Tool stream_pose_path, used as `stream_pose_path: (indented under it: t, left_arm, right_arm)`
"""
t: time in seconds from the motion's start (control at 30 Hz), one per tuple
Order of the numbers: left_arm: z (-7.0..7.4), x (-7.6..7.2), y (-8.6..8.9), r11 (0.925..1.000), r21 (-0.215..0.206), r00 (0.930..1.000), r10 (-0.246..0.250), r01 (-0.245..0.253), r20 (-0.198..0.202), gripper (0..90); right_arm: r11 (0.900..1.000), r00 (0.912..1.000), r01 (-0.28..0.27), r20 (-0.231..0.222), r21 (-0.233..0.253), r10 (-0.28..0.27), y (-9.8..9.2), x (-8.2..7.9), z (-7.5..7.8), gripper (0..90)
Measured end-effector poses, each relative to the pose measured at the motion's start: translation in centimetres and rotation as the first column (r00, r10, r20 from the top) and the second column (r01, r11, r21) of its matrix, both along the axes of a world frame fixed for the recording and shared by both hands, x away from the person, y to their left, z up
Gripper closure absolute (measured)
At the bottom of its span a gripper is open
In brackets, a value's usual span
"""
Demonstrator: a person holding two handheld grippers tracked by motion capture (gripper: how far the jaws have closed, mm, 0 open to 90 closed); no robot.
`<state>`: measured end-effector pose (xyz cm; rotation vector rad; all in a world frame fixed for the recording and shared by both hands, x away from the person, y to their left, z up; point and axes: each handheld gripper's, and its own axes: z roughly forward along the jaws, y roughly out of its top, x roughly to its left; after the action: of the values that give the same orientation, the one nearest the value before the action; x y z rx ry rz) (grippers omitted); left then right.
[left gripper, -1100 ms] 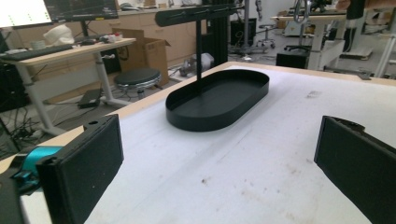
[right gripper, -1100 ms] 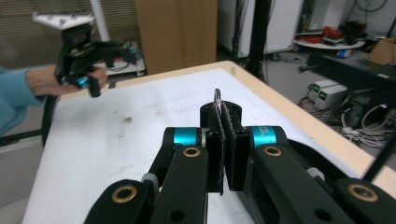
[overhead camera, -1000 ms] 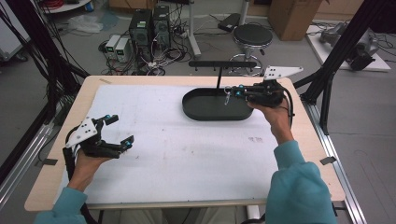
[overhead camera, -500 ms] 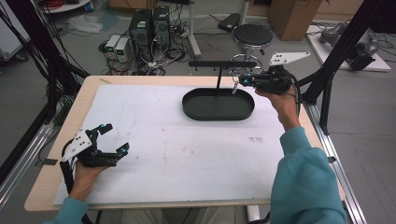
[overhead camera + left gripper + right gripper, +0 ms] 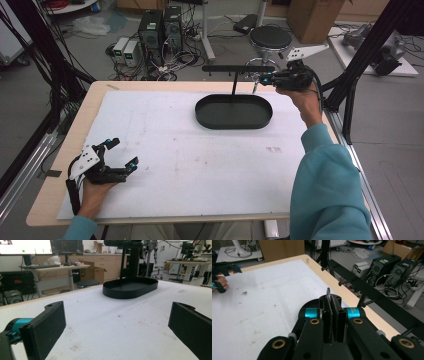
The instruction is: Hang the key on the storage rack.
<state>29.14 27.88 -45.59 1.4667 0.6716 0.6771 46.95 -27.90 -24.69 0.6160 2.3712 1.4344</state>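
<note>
The right tool (image 5: 333, 308) pinches a thin metal ring (image 5: 328, 291) between closed jaws, beside the rack (image 5: 238, 68); the left tool (image 5: 120, 154) rests wide open, empty.

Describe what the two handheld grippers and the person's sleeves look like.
Both the left gripper and the right gripper are black with teal accents and flat black padded jaws. Each carries a light grey three-cornered plate and trails a black cable. The right one shows brass-coloured rivets. The sleeves are teal.
</note>
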Motion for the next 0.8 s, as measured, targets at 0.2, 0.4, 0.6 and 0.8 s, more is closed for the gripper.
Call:
stream_pose_path:
  t: [0.2, 0.4, 0.6, 0.8]
  left_arm:
    - [-0.1, -0.1, 0.1, 0.9998, -0.010, 0.9999, 0.015, -0.014, 0.009, 1.7]
    - [-0.2, -0.4, 0.1, 0.9994, -0.018, 0.9992, 0.028, -0.028, 0.029, 1.7]
    - [-0.2, -0.4, 0.1, 0.9994, -0.018, 0.9991, 0.030, -0.030, 0.030, 1.7]
    - [-0.2, -0.4, 0.1, 0.9993, -0.022, 0.9990, 0.031, -0.030, 0.033, 1.7]
  right_arm:
    - [0.999, 1.0000, -0.003, -0.009, -0.036, 0.003, 0.1, 1.1, 0.5, 88.9]
    - [0.997, 0.9995, -0.008, -0.033, -0.080, 0.005, 0.8, 2.1, 0.5, 88.9]
    - [0.993, 0.9992, -0.015, -0.039, -0.115, 0.011, 1.6, 3.0, 0.7, 88.9]
    - [0.988, 0.9979, -0.012, -0.064, -0.154, 0.002, 2.2, 3.9, 0.5, 88.9]
